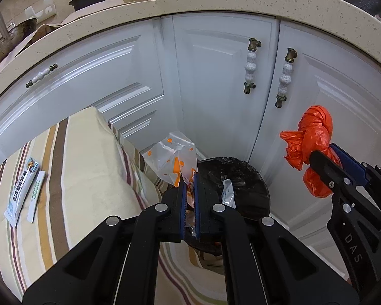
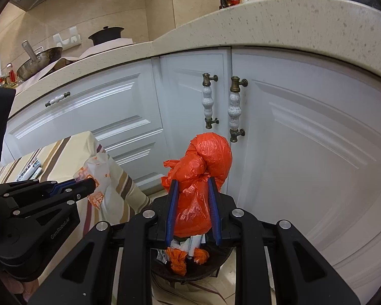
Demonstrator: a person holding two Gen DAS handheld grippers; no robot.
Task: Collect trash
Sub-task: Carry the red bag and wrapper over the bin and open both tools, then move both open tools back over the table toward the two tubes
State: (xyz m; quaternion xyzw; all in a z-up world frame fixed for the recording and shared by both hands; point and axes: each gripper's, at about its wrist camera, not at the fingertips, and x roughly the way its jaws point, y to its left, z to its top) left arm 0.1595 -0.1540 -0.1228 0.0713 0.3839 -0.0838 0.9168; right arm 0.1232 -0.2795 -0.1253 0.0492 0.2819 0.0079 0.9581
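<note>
1. Left gripper: black frame, ribbed blue fingers pressed together on a crinkled clear plastic bag printed with orange, held above the bin's near edge.
2. Right gripper: fingers narrowly parted, clamped on a knotted, crumpled orange plastic bag, held above the bin.
3. Round trash bin, glossy black liner, on the floor beside white panelled cabinet doors; wrappers inside.
4. Striped cloth, draped, bearing a flat ointment tube.
5. Speckled stone counter above.
</note>
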